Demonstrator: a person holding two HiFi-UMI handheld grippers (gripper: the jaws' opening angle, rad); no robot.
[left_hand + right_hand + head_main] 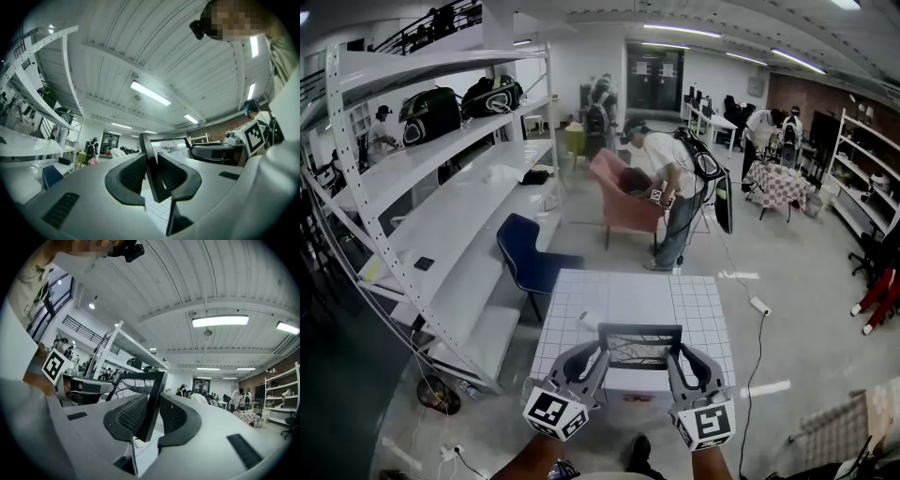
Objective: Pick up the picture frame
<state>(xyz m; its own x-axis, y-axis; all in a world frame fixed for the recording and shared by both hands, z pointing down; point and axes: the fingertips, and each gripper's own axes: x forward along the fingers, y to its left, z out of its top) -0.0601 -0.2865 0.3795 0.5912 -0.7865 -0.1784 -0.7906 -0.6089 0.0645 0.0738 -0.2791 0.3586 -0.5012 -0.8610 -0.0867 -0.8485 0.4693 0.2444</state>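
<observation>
2 hand-held grippers (602,351) (675,351) clamp picture frame (639,330) side edges.

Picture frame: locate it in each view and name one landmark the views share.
Head view: picture frame low centre, between left gripper and right gripper.
Left gripper view: picture frame at centre, clamped in the jaws.
Right gripper view: picture frame at centre, clamped in the jaws.
Shared landmark: white shelving rack.

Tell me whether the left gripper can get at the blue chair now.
Probably not. The left gripper has its jaws closed on the picture frame, the right gripper holds its other edge, and the blue chair stands on the floor beyond the far left corner of the table.
</observation>
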